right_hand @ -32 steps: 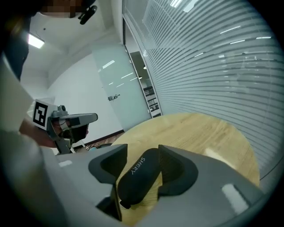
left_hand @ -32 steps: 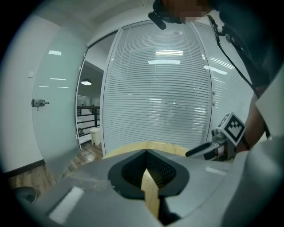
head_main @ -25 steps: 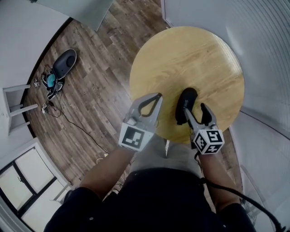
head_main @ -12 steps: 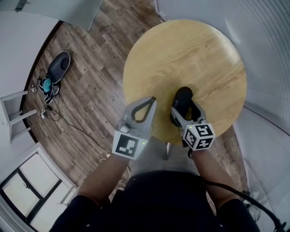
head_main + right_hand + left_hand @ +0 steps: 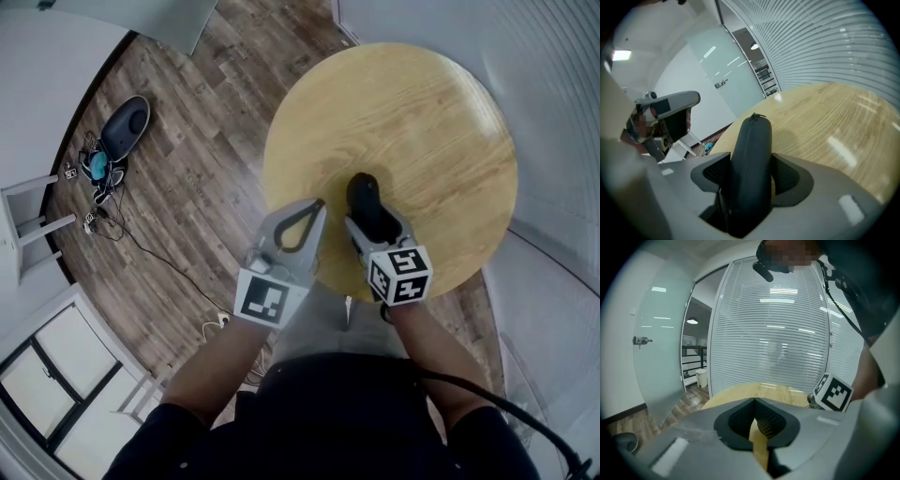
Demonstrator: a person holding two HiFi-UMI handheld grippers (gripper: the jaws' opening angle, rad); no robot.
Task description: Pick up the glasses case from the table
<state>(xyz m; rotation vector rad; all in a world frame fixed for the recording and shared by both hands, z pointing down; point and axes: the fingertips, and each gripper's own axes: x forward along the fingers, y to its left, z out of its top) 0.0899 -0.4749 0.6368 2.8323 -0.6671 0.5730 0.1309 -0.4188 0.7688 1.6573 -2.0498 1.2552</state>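
The black zipped glasses case (image 5: pixel 364 192) lies on the round pale-wood surface (image 5: pixel 422 122), on the half nearer the person and not far from the near rim, its long axis running away from the body. The right tool (image 5: pixel 378 223) reaches down over the near rim and straddles the near end of the case. In the right gripper view, the case (image 5: pixel 752 154) fills the gap of that tool (image 5: pixel 751 164), with a dark ribbed pad against each long side. The jaws have just been closing with the case between them, and they now hold it narrow-sided while it appears to rest on the wood (image 5: pixel 834 117). The far end with the zip pull sticks out beyond the jaws. The right tool's marker cube (image 5: pixel 401 274) sits over the rim, above the person's forearm, and a black cable (image 5: pixel 497 408) trails off behind it. The left tool (image 5: pixel 319 202) hovers just beside the right one at the surface's near-left edge. Its jaw tips meet at a point, leaving only a loop-shaped opening behind them. In the left gripper view, this tool (image 5: pixel 753 401) holds nothing, and only a strip of the wood (image 5: pixel 740 392) shows through. The right cube (image 5: pixel 832 393) appears there too, before a wall of horizontal blinds (image 5: pixel 778 333). Around the surface is dark plank floor (image 5: pixel 187 187), where a dark rounded object (image 5: pixel 127 127) lies well apart beside a tangle of cables (image 5: pixel 94 169).
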